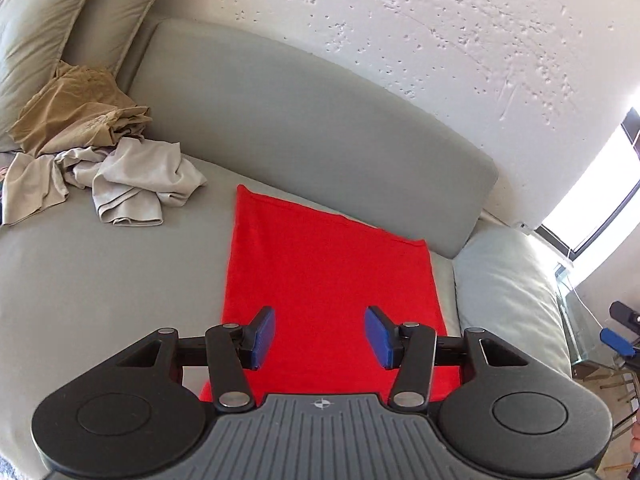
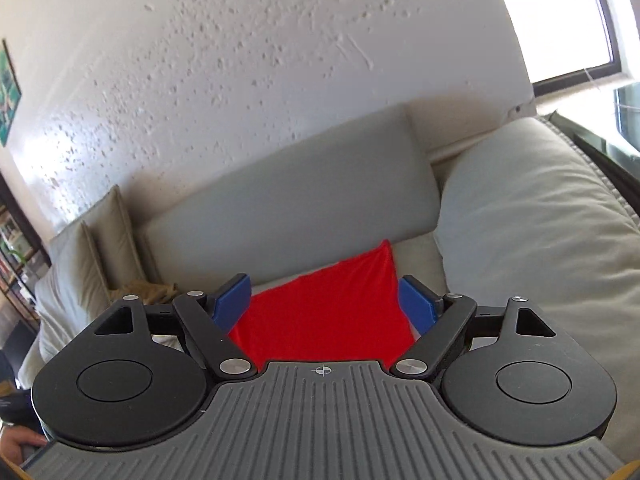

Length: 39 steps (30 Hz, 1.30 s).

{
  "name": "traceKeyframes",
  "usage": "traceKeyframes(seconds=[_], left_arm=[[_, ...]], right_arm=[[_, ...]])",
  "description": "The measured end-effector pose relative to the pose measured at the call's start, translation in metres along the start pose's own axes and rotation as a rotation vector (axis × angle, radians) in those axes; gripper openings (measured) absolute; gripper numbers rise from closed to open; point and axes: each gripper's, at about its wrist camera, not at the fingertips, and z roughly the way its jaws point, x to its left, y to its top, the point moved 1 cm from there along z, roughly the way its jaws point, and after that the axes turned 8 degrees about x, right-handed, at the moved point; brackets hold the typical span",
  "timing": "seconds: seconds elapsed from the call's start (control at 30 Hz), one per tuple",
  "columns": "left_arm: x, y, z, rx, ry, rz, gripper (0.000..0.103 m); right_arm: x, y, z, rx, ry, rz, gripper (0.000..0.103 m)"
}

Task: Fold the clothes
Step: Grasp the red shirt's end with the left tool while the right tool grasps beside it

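Note:
A red garment [image 1: 328,272] lies flat in a folded rectangle on the grey sofa seat [image 1: 120,288], its far edge near the backrest. My left gripper [image 1: 320,336] hovers over its near part, open, with nothing between the blue pads [image 1: 264,334]. In the right wrist view the same red garment [image 2: 328,316] shows between the spread fingers of my right gripper [image 2: 326,304], which is open and holds nothing. A crumpled light grey garment [image 1: 132,184] and a tan one [image 1: 80,116] lie heaped at the seat's far left.
The sofa backrest [image 1: 304,120] runs behind the clothes, with a textured white wall above. Cushions [image 1: 44,28] stand at the far left, and a pale cushion [image 2: 540,232] on the right. A window [image 2: 560,16] and a glass table lie further right.

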Motion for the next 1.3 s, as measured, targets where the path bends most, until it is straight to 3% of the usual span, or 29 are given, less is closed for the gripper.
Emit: traceKeyframes(seconds=[0.17, 0.23, 0.3, 0.37, 0.47, 0.57, 0.73, 0.87, 0.97, 1.03, 1.07, 1.1, 1.13, 1.3], left_arm=[[0.036, 0.046, 0.093, 0.070, 0.136, -0.009, 0.049], [0.051, 0.057, 0.127, 0.058, 0.137, -0.006, 0.049], [0.066, 0.069, 0.160, 0.043, 0.136, -0.003, 0.049], [0.079, 0.081, 0.187, 0.047, 0.105, -0.033, 0.050], [0.096, 0.101, 0.231, 0.077, 0.055, -0.074, 0.055], [0.108, 0.116, 0.259, 0.065, 0.024, -0.088, 0.060], [0.120, 0.140, 0.285, 0.065, -0.127, -0.113, 0.065], [0.123, 0.157, 0.301, 0.089, -0.232, -0.109, 0.063], [0.118, 0.164, 0.309, 0.108, -0.244, -0.076, 0.058], [0.115, 0.164, 0.308, 0.106, -0.220, -0.048, 0.045], [0.114, 0.164, 0.308, 0.105, -0.208, -0.034, 0.039], [0.112, 0.164, 0.308, 0.105, -0.197, -0.021, 0.020], [0.110, 0.165, 0.308, 0.104, -0.185, -0.007, 0.002], [0.099, 0.160, 0.276, 0.030, -0.138, 0.024, 0.001]], right_arm=[[-0.012, 0.023, 0.105, 0.142, -0.055, 0.010, 0.084], [-0.024, 0.024, 0.153, 0.200, -0.046, 0.048, 0.081], [-0.036, 0.026, 0.200, 0.250, -0.053, 0.063, 0.071], [-0.048, 0.027, 0.241, 0.269, -0.074, 0.047, 0.063], [-0.063, 0.031, 0.297, 0.267, -0.103, -0.001, 0.063], [-0.088, 0.042, 0.341, 0.258, -0.081, 0.075, 0.062], [-0.122, 0.056, 0.393, 0.259, -0.071, 0.197, 0.056], [-0.140, 0.075, 0.414, 0.256, 0.031, 0.239, 0.056], [-0.136, 0.086, 0.429, 0.288, 0.042, 0.159, 0.050], [-0.130, 0.088, 0.436, 0.309, 0.031, 0.091, 0.041], [-0.127, 0.089, 0.440, 0.319, 0.026, 0.057, 0.028], [-0.124, 0.088, 0.441, 0.324, 0.014, 0.036, 0.011], [-0.122, 0.088, 0.443, 0.329, 0.003, 0.014, 0.008], [-0.099, 0.087, 0.418, 0.244, -0.049, -0.037, 0.004]])
